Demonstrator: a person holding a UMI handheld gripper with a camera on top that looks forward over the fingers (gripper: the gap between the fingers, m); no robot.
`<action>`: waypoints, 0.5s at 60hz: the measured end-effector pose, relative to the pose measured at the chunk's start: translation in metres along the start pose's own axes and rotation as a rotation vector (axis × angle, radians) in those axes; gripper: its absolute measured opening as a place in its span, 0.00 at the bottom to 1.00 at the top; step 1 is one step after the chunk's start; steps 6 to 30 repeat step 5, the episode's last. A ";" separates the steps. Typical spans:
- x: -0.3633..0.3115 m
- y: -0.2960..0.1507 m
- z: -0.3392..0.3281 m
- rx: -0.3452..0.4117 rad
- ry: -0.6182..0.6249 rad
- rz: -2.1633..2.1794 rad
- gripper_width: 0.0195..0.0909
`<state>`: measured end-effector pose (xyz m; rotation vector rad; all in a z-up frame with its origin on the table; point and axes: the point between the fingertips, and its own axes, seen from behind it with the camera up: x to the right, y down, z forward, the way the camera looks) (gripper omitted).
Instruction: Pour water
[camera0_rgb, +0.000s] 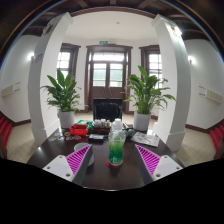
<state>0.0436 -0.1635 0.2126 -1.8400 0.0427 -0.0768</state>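
We note a hall with two columns and two potted plants (63, 95) flanking a double door (107, 72). Nearer stands one dark table (100, 172) carrying a cluster of tea things (90, 128), too small to count. One green cup (116, 151) stands upright on the table, directly ahead of the gripper (110, 161) and centred between its two fingers (76, 160), its long axis vertical. The fingers are spread wide and hold nothing; gaps show at both sides of the cup. In our judgement, a straight advance would bring the cup between the pads.
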 end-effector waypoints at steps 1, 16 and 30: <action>-0.001 -0.001 0.000 0.002 -0.002 0.003 0.93; -0.006 -0.003 -0.001 0.009 -0.016 0.023 0.93; -0.006 -0.003 -0.001 0.009 -0.016 0.023 0.93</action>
